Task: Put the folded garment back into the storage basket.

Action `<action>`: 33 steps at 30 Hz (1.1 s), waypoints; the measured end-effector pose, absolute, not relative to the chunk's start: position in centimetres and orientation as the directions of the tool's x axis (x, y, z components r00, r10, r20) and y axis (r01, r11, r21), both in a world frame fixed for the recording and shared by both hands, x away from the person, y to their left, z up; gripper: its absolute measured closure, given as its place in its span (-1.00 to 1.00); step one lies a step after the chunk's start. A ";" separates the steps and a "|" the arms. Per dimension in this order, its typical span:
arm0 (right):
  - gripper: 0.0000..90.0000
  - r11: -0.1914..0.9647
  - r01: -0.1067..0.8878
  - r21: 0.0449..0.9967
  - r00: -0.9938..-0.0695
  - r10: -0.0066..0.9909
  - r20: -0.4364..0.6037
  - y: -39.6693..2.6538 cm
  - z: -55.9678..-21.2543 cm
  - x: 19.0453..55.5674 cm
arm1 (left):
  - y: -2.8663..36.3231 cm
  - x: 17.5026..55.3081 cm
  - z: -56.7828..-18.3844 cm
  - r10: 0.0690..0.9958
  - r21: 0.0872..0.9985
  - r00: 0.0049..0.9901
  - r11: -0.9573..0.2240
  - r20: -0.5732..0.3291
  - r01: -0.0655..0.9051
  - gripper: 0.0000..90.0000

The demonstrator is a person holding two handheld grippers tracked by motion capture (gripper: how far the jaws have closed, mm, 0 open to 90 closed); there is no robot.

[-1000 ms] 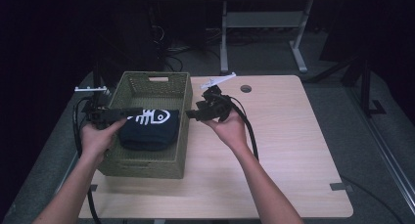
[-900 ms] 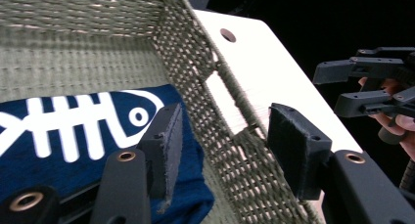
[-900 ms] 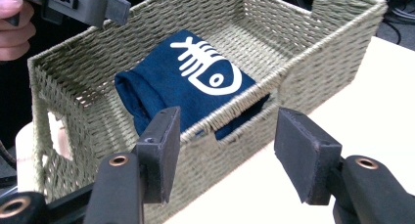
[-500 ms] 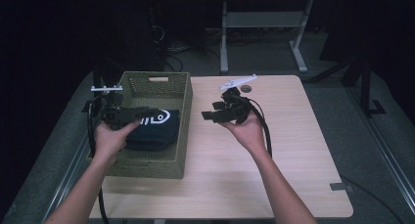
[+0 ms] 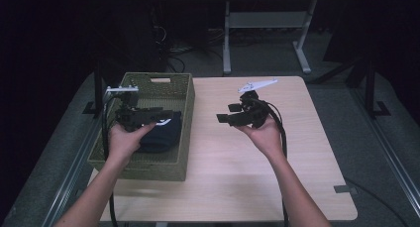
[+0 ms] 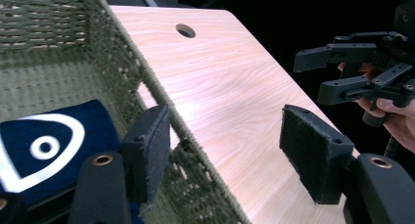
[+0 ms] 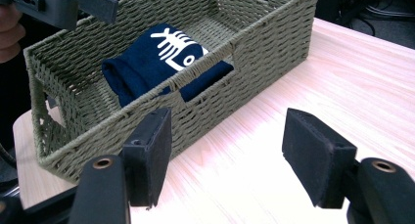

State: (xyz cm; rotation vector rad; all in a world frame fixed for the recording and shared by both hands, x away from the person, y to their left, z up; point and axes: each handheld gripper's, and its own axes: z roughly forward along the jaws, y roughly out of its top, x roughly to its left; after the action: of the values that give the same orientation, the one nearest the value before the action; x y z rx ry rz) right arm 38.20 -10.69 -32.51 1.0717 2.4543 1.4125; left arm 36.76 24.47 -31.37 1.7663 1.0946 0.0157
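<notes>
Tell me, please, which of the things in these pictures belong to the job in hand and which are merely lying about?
Part of the job:
- folded navy cloth, lying in the basket
- woven green basket
- left hand-held gripper, open, nothing between its jaws
- right hand-held gripper, open, nothing between its jaws

Merely about:
- wooden table
- metal stand behind the table

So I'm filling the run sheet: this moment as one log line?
left hand-held gripper: opening, empty | right hand-held gripper: opening, empty | folded navy cloth: in basket
</notes>
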 end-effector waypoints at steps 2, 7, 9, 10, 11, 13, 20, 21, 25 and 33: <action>-0.23 0.316 0.523 0.791 -0.739 0.631 0.237 -11.2 -32.5 38.1 | 23.9 36.7 -31.3 0.667 0.751 0.594 -0.077 -0.450 0.656 -0.23; -0.27 0.294 0.527 0.797 -0.728 0.641 0.244 -12.6 -32.5 37.7 | 22.7 36.7 -31.5 0.660 0.751 0.604 -0.090 -0.446 0.654 -0.30; -0.29 0.290 0.530 0.796 -0.724 0.644 0.247 -13.2 -32.5 37.5 | 22.2 36.7 -31.5 0.652 0.749 0.611 -0.098 -0.450 0.656 -0.33; -0.29 0.294 0.530 0.796 -0.723 0.647 0.243 -13.4 -32.5 37.4 | 22.0 36.6 -31.5 0.650 0.750 0.613 -0.098 -0.449 0.654 -0.34; -0.30 0.292 0.530 0.796 -0.721 0.650 0.241 -13.6 -32.5 37.3 | 21.7 36.6 -31.6 0.649 0.752 0.615 -0.101 -0.447 0.652 -0.34; -0.30 0.286 0.532 0.797 -0.715 0.656 0.241 -14.2 -32.6 37.2 | 21.2 36.6 -31.6 0.643 0.751 0.620 -0.104 -0.449 0.652 -0.36; -0.32 0.276 0.541 0.795 -0.695 0.679 0.237 -16.2 -32.8 36.5 | 19.1 36.2 -31.8 0.629 0.756 0.641 -0.127 -0.440 0.643 -0.40; -0.33 0.277 0.540 0.795 -0.694 0.681 0.234 -16.5 -32.9 36.5 | 18.8 36.2 -31.8 0.627 0.754 0.642 -0.128 -0.441 0.644 -0.41; -0.33 0.267 0.543 0.796 -0.679 0.697 0.230 -17.7 -33.0 36.0 | 17.6 36.0 -32.0 0.614 0.759 0.654 -0.132 -0.442 0.638 -0.41; -0.35 0.250 0.548 0.798 -0.656 0.721 0.224 -19.9 -33.2 35.3 | 15.5 35.6 -32.2 0.602 0.764 0.670 -0.149 -0.434 0.628 -0.42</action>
State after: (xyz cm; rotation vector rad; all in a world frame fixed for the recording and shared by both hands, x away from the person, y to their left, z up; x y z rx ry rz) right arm 35.33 -19.86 -33.23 1.1988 2.3284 1.3642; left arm 35.58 15.45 -32.16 1.8240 0.9769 -0.0310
